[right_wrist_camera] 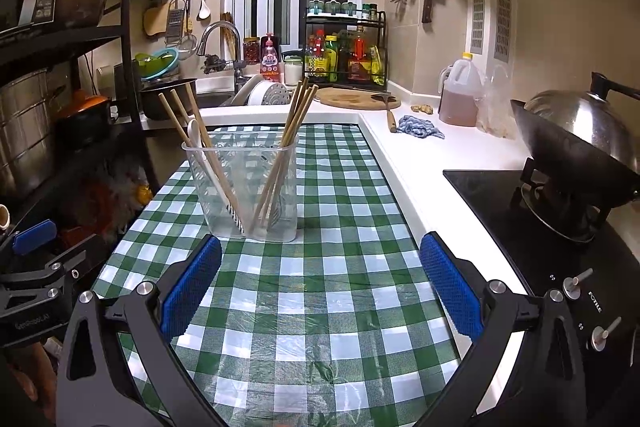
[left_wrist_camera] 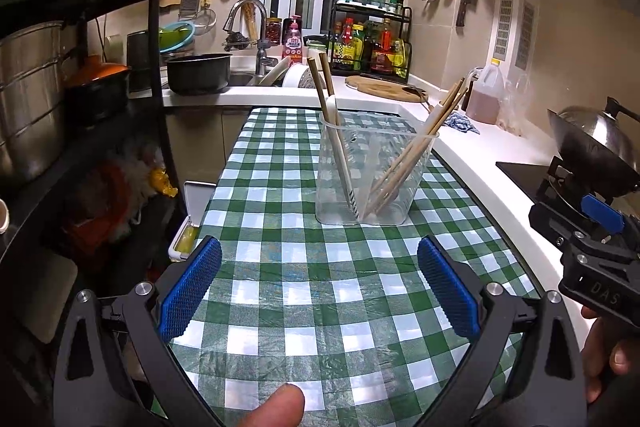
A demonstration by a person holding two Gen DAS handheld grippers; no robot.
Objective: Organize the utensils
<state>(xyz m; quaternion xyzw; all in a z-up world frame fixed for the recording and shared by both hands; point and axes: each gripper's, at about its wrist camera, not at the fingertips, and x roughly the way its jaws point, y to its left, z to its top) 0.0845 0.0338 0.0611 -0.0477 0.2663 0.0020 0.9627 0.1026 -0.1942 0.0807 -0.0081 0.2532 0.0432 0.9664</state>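
claws come first: the left claw [left_wrist_camera: 319,287] and the right claw [right_wrist_camera: 320,285] are both spread wide and empty above the green checked surface [right_wrist_camera: 340,307]. lettering "das" shows on the right claw's body in the left wrist view. at near right, the stove [right_wrist_camera: 560,247] reads "fotile". farther on, the clear container [right_wrist_camera: 244,187] stands on the surface, chopsticks [right_wrist_camera: 286,143] leaning right, more chopsticks and a white spoon [right_wrist_camera: 196,135] leaning left. far back, the pink soap bottle's [right_wrist_camera: 270,61] label is unreadable.
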